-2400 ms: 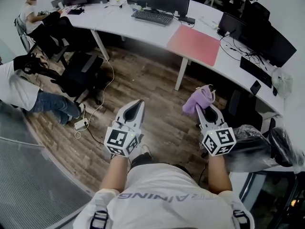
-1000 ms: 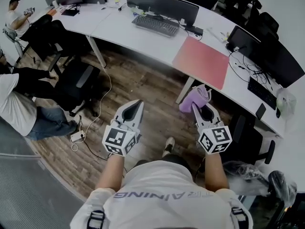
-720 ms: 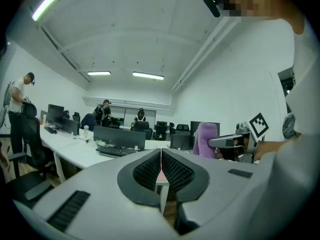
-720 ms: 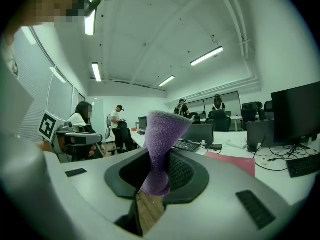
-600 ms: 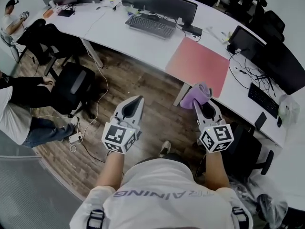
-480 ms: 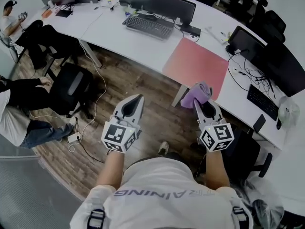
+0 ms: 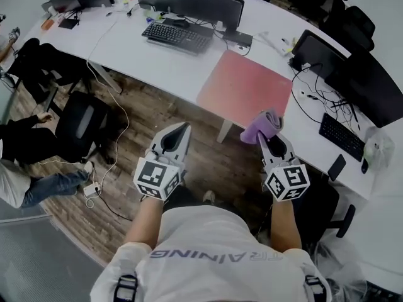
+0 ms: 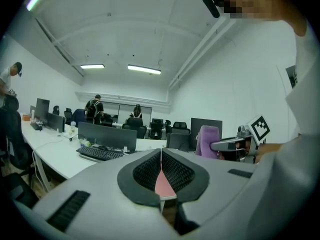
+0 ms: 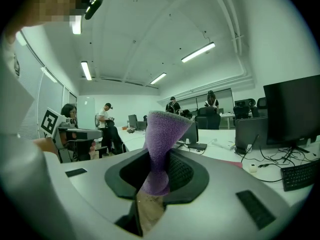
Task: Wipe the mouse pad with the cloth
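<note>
Seen from above, a person stands facing a curved white worktop (image 7: 165,69) with a gripper in each hand, both held out over wooden floor. The left gripper (image 7: 183,127) is clenched, its jaws pressed together on nothing, and it points at bare floor short of the worktop's near edge. The right gripper (image 7: 267,137) is grasping a purple cloth (image 7: 262,123); the cloth stands up in a bunched twist from between its jaws.

The cloth is held in the air at the worktop's near edge, right by the near right corner of the pink pad (image 7: 245,87); whether it touches cannot be told. The pad lies flat on the worktop, just ahead of the cloth and reaching mostly to its left and farther; its long axis runs left to right along the worktop's edge. The right gripper is much the nearer of the two, so the wipe likely calls for it to go forward, down and a little left.

Beyond the pad to the left sit a keyboard (image 7: 175,36) and a wide monitor (image 7: 189,1); to the right are cables and more dark monitors.
</note>
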The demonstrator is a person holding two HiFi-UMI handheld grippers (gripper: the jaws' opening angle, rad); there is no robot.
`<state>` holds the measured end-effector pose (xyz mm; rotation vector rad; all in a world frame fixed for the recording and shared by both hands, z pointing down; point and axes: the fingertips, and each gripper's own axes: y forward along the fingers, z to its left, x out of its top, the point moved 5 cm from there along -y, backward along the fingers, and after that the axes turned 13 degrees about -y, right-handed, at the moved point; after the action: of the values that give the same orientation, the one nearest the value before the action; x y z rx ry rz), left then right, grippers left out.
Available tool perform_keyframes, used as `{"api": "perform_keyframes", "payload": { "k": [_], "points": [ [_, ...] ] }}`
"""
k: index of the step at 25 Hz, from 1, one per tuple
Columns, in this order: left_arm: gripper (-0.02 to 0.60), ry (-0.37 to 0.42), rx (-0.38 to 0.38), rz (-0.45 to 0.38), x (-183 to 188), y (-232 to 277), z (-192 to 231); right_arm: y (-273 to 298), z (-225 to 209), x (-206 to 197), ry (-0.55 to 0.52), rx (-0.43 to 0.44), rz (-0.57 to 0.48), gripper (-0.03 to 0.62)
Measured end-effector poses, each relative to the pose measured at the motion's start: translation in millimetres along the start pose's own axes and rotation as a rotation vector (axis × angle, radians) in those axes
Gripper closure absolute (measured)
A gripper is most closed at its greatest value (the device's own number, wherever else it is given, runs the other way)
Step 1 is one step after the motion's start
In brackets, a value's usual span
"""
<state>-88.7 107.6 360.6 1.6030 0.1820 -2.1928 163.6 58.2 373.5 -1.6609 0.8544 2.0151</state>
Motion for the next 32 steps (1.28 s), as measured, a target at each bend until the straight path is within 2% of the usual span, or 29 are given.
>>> {"api": "perform_keyframes", "payload": {
  "k": [7,17,25,32],
  "points": [
    [0.549,0.019,-0.099,0.008,20,70,23,31,-40,3,0.011,-0.098,0.007,0.491],
    [0.549,0.013,-0.197,0.055,59,162,124,146,-61,28,0.005,-0.197,0.069,0.491],
    [0.549,-0.047,-0.239,0.104,63,213,206,237,-59,22,0.021,-0.221,0.167,0.491],
    [0.549,-0.082,-0.244,0.145,58,233,238,289,-59,10,0.048,-0.191,0.213,0.491]
  ]
}}
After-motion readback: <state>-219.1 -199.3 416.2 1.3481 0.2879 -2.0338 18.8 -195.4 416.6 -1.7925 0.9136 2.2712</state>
